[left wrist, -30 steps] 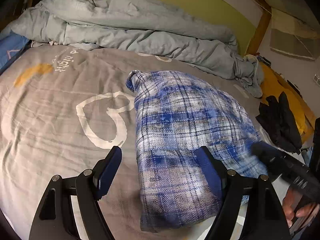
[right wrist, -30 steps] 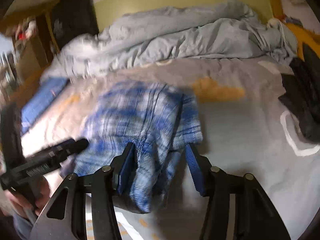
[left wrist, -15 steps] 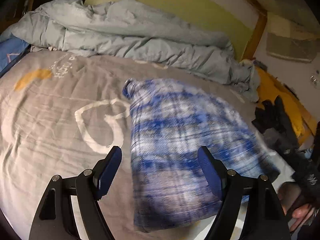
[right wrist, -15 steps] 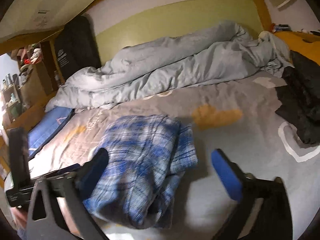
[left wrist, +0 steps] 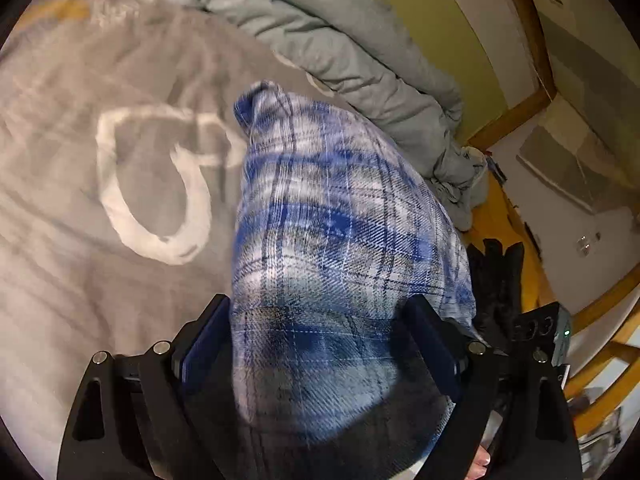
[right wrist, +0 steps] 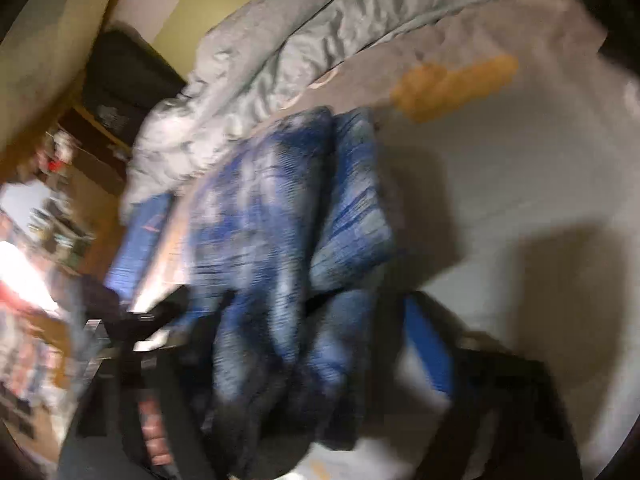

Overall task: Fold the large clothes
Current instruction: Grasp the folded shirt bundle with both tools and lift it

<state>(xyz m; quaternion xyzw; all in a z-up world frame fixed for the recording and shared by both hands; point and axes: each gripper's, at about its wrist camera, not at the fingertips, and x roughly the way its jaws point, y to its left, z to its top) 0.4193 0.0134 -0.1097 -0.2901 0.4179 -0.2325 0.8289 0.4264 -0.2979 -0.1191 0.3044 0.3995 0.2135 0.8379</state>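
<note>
A folded blue and white plaid shirt (left wrist: 340, 240) lies on the grey bedsheet (left wrist: 80, 208). My left gripper (left wrist: 316, 344) is open, its two blue-padded fingers (left wrist: 204, 340) standing either side of the shirt's near end, which lies between them. The right wrist view is heavily blurred. It shows the same shirt (right wrist: 280, 220) bunched in front of my right gripper (right wrist: 320, 340), with the near end of the shirt between its wide-apart fingers (right wrist: 428, 344). I cannot tell whether either gripper touches the cloth.
A crumpled grey duvet (left wrist: 320, 40) lies along the far side of the bed against a green wall. A black garment (left wrist: 496, 280) lies on yellow fabric at the bed's right edge. A wooden bed frame (left wrist: 516, 108) stands behind. Shelves (right wrist: 48, 220) are at the left.
Both grippers have dropped and moved forward onto the shirt's near end. The right gripper, shut on the shirt a second ago, opened wide half a second ago. Both views have tilted.
</note>
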